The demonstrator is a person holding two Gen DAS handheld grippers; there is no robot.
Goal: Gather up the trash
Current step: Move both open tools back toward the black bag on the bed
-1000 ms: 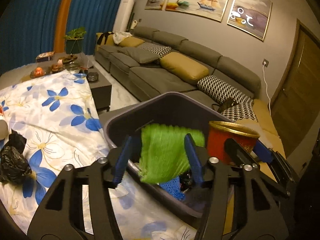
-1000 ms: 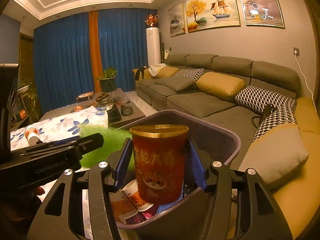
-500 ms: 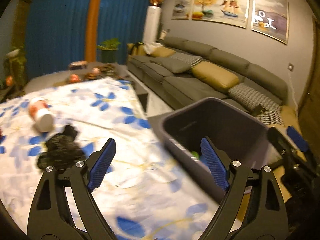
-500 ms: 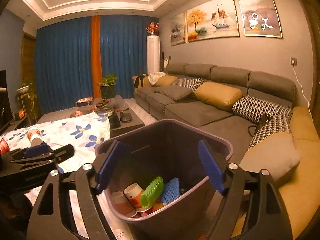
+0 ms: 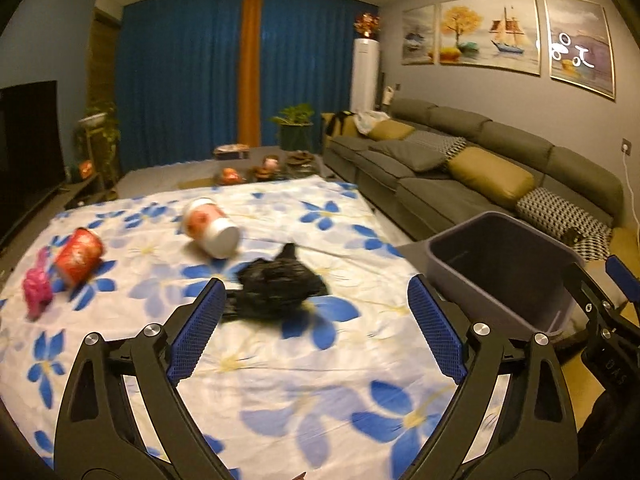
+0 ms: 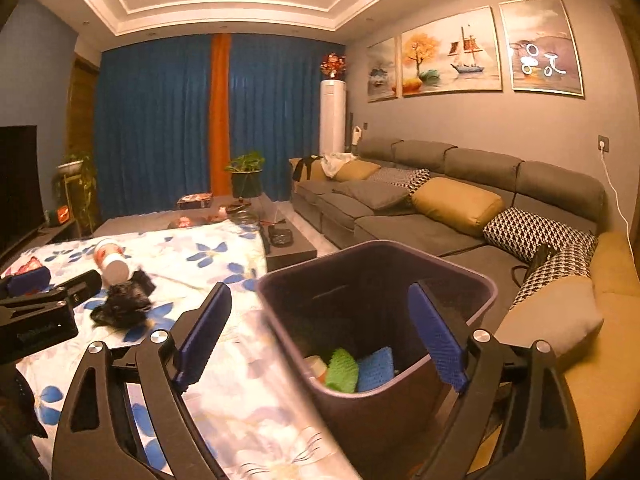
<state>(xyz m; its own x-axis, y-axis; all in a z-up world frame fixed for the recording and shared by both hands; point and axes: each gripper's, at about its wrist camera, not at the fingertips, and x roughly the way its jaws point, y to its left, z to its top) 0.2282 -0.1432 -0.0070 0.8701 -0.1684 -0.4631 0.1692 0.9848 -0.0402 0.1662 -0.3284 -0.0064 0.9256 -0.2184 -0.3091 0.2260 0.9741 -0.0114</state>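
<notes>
1. Your left gripper (image 5: 314, 334) stood wide open with nothing between its blue pads, held over the flowered cloth (image 5: 256, 364) that covered the worktop.
2. A crumpled black bag (image 5: 276, 286) lay on that cloth just ahead of the left gripper, nearer its left finger than its right, and apart from both pads.
3. Beyond the bag, a white-bottomed cup (image 5: 210, 228) lay on its side; further left lay a red cup (image 5: 78, 254), also tipped over, with a pink scrap (image 5: 36, 288) just beside it.
4. The trash bin (image 5: 504, 268) sat off the cloth's right edge, to the right of the left gripper.
5. Your right gripper (image 6: 320, 338) was likewise wide open and empty, poised over the bin's (image 6: 384, 408) near rim, its right finger inside the opening and its left finger outside over the cloth.
6. Inside the bin, 3 pieces showed at the bottom: a green mesh piece (image 6: 341, 370), a blue mesh piece (image 6: 374, 368) touching it, and a cup (image 6: 316, 366) partly hidden by the wall.
7. From the right wrist view, the black bag (image 6: 124, 306) lay well left of the bin, beside the left gripper's tip.
</notes>
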